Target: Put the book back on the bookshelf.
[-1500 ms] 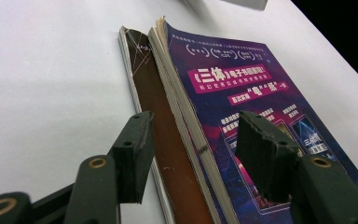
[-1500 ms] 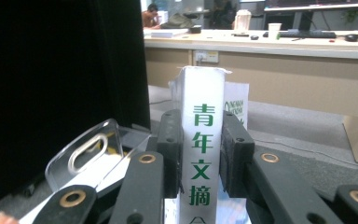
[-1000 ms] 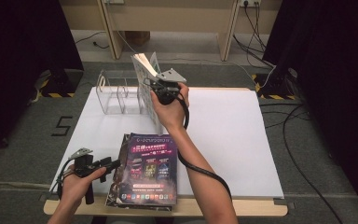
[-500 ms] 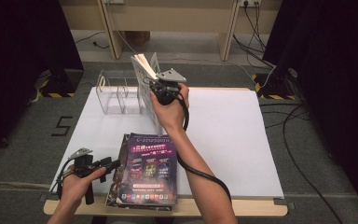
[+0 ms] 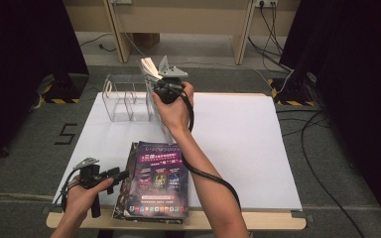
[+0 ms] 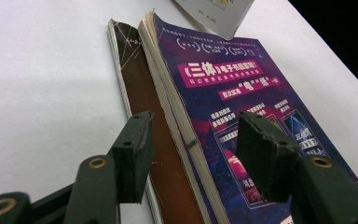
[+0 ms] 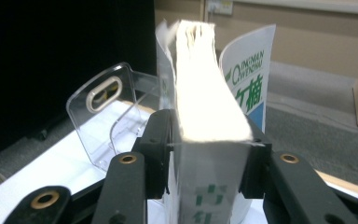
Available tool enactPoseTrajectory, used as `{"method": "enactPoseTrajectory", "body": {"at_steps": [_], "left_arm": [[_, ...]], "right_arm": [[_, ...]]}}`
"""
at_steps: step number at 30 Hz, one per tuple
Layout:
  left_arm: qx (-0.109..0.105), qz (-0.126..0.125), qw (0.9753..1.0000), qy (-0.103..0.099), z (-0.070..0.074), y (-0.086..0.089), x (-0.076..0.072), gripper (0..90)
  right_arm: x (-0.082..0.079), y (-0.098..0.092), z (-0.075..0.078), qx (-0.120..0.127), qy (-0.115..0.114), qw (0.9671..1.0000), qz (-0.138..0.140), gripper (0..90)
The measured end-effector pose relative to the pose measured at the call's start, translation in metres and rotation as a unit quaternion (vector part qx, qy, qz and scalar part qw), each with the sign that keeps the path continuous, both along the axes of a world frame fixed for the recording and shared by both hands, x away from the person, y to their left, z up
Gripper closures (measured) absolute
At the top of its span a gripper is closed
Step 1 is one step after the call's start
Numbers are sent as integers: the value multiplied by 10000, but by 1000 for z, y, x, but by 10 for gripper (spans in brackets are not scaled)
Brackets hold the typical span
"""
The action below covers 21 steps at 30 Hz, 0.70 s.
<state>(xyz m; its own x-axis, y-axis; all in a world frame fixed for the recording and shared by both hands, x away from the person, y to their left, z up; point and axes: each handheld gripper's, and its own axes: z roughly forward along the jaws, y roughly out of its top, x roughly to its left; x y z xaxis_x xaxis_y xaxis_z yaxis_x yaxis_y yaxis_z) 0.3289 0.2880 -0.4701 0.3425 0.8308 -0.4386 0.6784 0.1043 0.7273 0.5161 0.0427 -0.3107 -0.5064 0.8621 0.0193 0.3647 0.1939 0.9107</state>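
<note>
My right gripper (image 5: 157, 83) is shut on a thick white book (image 5: 150, 66) with green lettering, held upright over the right end of a clear acrylic rack (image 5: 125, 100). In the right gripper view the book (image 7: 210, 100) fills the gap between the jaws of the right gripper (image 7: 209, 151), and the rack (image 7: 103, 108) stands just left of it. My left gripper (image 5: 123, 174) is open at the left edge of a purple magazine (image 5: 159, 179). In the left gripper view its jaws (image 6: 196, 154) straddle the spine of the magazine (image 6: 242, 105), which lies on a brown book (image 6: 142, 100).
The white tabletop (image 5: 238, 144) has free room to the right of the arm. The stack lies near the table's front edge (image 5: 228, 220). A cable (image 5: 206, 173) trails from the right gripper along the forearm. A white book corner (image 6: 216, 14) shows beyond the stack.
</note>
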Motion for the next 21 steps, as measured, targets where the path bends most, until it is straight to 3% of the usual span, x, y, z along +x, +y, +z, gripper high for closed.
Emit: {"method": "enactPoseTrajectory", "body": {"at_steps": [3,5,7,16,21], "left_arm": [[-20,26,10000,4,0,1,0,451],[-17,22,10000,19,0,1,0,451],[-23,15,10000,15,0,1,0,451],[-4,5,10000,13,-1,1,1,451],[-13,20,10000,25,-2,1,2,452]], "right_arm": [[9,2,-2,-30,239,9997,-68,702],[9,2,-2,-17,276,9996,-90,719],[12,-2,-1,163,403,9990,-70,738],[3,-11,4,240,145,9995,-114,741],[-5,-15,10,329,144,9993,-44,743]]}}
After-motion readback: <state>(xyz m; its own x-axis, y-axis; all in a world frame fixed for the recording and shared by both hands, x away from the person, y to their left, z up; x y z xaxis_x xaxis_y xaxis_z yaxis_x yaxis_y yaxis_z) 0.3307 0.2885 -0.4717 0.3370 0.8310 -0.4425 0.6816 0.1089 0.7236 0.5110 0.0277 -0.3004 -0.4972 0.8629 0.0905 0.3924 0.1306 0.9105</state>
